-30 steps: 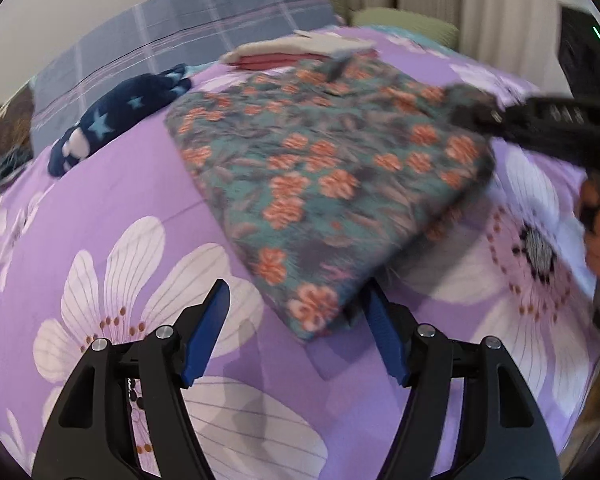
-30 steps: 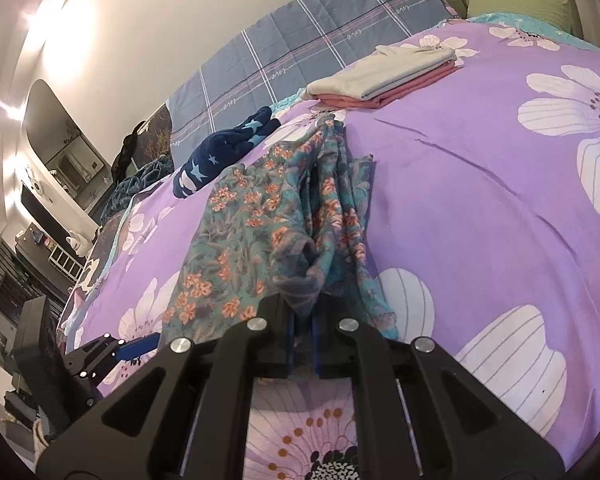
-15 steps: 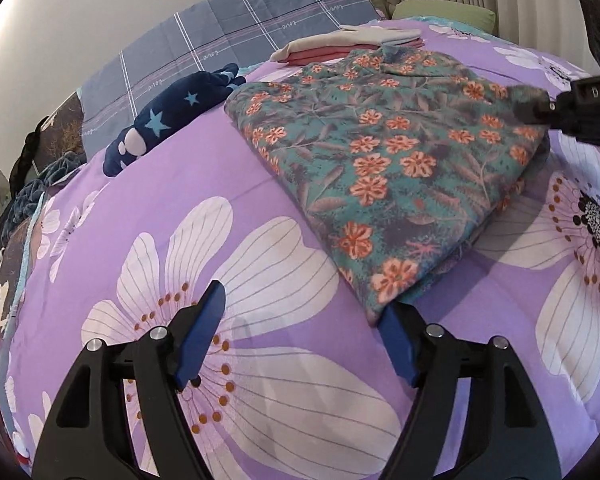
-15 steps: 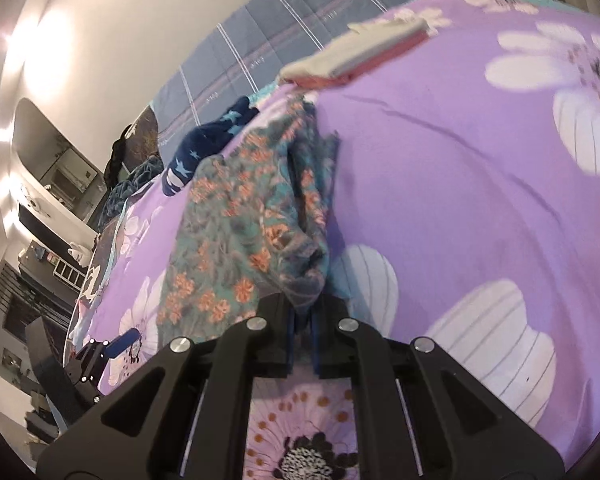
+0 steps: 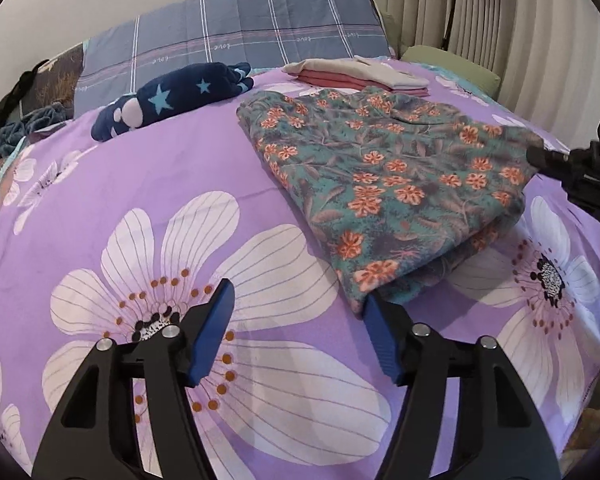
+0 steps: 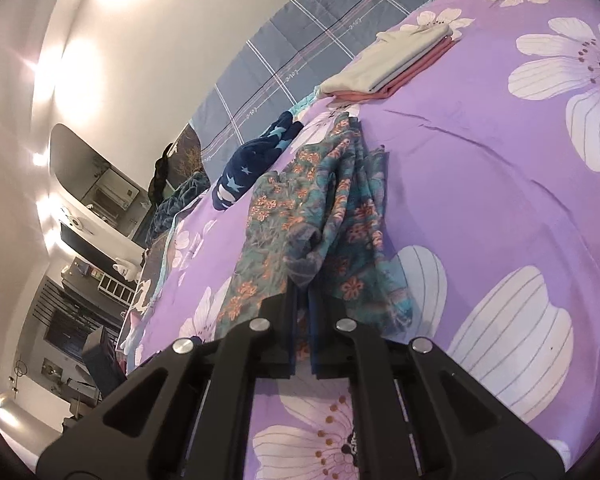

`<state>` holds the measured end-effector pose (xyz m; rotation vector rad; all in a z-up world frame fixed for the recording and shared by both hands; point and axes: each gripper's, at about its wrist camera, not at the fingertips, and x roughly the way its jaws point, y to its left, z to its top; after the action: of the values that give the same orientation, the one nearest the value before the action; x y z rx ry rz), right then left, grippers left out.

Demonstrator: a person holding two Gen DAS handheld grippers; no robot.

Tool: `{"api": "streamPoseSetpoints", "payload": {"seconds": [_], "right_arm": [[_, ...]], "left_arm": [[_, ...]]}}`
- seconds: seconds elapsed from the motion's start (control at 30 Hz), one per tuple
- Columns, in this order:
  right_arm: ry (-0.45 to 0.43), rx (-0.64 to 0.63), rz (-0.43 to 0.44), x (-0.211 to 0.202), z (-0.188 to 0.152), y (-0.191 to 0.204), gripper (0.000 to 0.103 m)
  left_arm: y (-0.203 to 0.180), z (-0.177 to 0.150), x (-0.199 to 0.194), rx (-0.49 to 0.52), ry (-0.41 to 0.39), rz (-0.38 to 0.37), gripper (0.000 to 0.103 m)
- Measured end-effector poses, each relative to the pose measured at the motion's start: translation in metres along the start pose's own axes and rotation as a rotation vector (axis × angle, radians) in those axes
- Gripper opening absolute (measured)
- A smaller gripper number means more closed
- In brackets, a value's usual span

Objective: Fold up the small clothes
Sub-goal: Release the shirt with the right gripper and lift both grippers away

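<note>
My left claw (image 5: 296,304) has slid back off the floral garment (image 5: 384,184), jaws closing on nothing (its corner just ahead-right). My right claw (image 6: 303,300) still pinches the far edge, so the fold holds.

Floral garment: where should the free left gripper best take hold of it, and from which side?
Probably the near corner of the floral garment, approached low from the bedspread side. That corner overhangs slightly beside the left gripper, whose jaws are closing on nothing. The right gripper already pinches the far edge.
</note>
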<state>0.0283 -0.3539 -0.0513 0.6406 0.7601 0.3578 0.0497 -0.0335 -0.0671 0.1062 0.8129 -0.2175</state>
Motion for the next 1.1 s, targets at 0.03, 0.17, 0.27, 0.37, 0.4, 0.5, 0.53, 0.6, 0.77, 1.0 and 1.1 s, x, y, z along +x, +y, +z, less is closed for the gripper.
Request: {"api": "streamPoseSetpoints", "payload": {"seconds": [0.03,0.17,0.27,0.37,0.4,0.5,0.53,0.6,0.77,1.0,1.1], "right_arm": [[0.005,-0.016,-0.037,0.001,-0.002,-0.002,0.004],[0.063,-0.018,-0.127,0.009,-0.016,-0.019,0.004],[0.062,-0.039,-0.125,0.006,-0.017,-0.019,0.005],[0.034,-0.061,-0.109,-0.001,-0.012,-0.014,0.02],[0.03,-0.065,-0.104,-0.002,-0.009,-0.013,0.041],[0.033,-0.094,-0.119,0.007,-0.003,-0.007,0.046],[0.035,-0.098,-0.125,0.01,-0.002,-0.006,0.043],[0.041,-0.107,-0.151,0.02,-0.001,-0.003,0.015],[0.004,-0.09,-0.118,0.007,-0.002,0.003,0.006],[0.115,-0.013,-0.19,0.027,-0.01,-0.029,0.007],[0.053,-0.036,-0.169,0.015,-0.003,-0.022,0.016]], "left_arm": [[-0.002,-0.001,0.0,0.008,0.002,0.0,0.064],[-0.008,-0.009,0.001,0.047,0.019,0.003,0.064],[-0.001,-0.013,-0.004,0.045,0.026,-0.003,0.064],[0.004,-0.013,-0.017,0.047,-0.012,-0.018,0.064],[0.003,-0.011,-0.026,0.05,-0.048,-0.035,0.064],[-0.007,-0.004,-0.038,0.08,-0.112,-0.095,0.064],[-0.012,-0.002,-0.037,0.091,-0.119,-0.099,0.064],[-0.024,0.001,-0.026,0.125,-0.118,-0.101,0.064],[-0.033,-0.001,0.011,0.153,-0.02,-0.02,0.064],[-0.011,-0.005,0.015,0.081,0.044,-0.019,0.064],[-0.014,-0.007,0.0,0.129,0.04,-0.053,0.064]]}}
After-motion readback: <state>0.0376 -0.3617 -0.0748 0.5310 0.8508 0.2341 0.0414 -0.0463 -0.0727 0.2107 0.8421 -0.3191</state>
